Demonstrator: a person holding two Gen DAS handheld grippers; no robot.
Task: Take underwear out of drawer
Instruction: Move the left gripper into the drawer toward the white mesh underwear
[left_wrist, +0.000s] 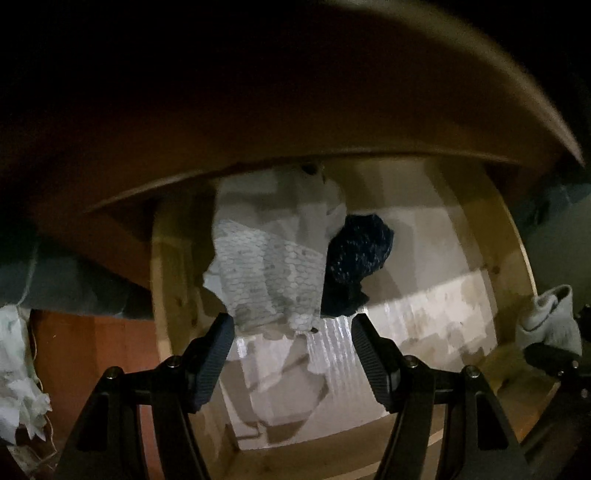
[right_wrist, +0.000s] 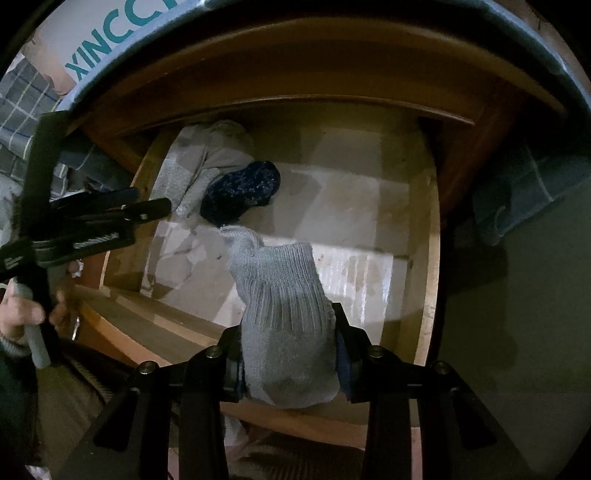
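between my right gripper's (right_wrist: 288, 365) pads i am clenching a pale grey ribbed knit sock (right_wrist: 284, 306), hanging it over the open wooden drawer (right_wrist: 430, 258). my left gripper (left_wrist: 293, 354) is hovering with its jaws spread and nothing between them, pointing down at a white patterned fabric piece of underwear (left_wrist: 273, 266) lying on the drawer's paper-lined floor, touching a dark navy speckled bundle (left_wrist: 356, 254) beside it.
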